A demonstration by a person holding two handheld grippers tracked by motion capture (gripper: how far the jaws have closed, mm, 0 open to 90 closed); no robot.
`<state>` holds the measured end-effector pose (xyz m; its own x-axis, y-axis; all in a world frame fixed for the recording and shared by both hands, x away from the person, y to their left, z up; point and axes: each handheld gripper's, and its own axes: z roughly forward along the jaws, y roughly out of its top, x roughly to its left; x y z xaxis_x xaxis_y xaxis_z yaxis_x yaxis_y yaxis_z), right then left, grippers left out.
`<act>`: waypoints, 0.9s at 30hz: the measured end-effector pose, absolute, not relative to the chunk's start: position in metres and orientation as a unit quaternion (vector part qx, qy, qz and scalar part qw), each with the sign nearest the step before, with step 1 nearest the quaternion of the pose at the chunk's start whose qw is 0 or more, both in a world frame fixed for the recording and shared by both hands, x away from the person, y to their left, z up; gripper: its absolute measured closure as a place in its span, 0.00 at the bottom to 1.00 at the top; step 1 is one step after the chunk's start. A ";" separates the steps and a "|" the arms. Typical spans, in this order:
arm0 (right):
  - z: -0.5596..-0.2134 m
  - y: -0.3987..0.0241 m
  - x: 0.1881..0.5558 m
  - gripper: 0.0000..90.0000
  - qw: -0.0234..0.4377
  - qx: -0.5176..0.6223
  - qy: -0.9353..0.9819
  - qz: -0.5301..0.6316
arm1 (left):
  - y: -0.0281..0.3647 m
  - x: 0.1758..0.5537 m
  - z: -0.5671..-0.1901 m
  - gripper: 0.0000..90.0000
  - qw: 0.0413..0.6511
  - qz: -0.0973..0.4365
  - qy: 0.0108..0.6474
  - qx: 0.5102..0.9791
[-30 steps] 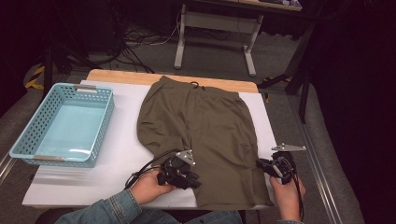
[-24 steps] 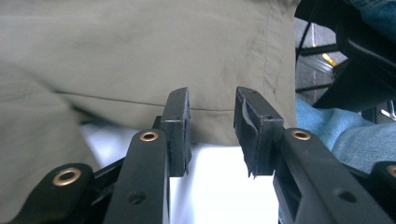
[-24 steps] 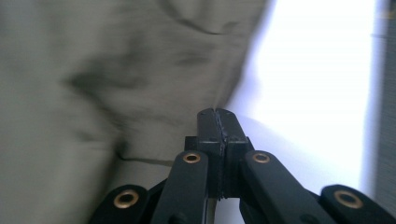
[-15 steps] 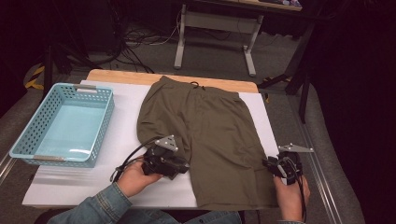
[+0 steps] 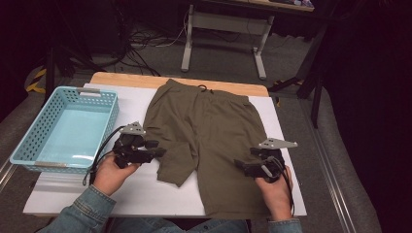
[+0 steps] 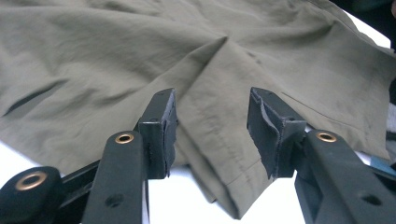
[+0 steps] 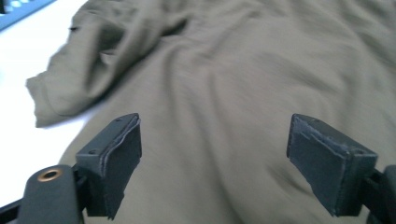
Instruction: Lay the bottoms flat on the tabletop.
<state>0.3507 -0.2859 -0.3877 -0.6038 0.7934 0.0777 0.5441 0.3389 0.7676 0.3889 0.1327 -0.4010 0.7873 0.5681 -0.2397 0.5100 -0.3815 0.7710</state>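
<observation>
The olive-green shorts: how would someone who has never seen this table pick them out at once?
On the white table top, right of the light blue perforated plastic basket, the olive-green fabric shorts lie flat, waistband at the far edge. They are the table's one soft, dark thing, with their left leg hem bunched inward.

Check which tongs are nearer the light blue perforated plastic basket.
Left. The left tongs sit just off the light blue perforated plastic basket's near right corner; the right tongs are across the olive green fabric shorts, at the table's right side.

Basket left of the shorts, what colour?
Light blue basket, clearest in the high view.
</observation>
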 end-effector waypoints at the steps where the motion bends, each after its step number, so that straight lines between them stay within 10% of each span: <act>1: -0.388 -0.281 0.351 0.20 0.156 0.412 0.805 0.397 | 0.134 0.389 -0.403 0.59 0.450 0.030 0.331 0.829; 18: -0.396 -0.229 0.353 0.30 0.120 0.349 0.840 0.399 | 0.101 0.398 -0.445 0.59 0.366 -0.006 0.323 0.873; 23: -0.399 -0.217 0.351 0.30 0.108 0.329 0.852 0.393 | 0.093 0.392 -0.452 0.94 0.342 -0.024 0.322 0.883; 27: -0.400 -0.211 0.348 0.31 0.105 0.320 0.857 0.390 | 0.092 0.386 -0.448 0.98 0.343 -0.031 0.313 0.885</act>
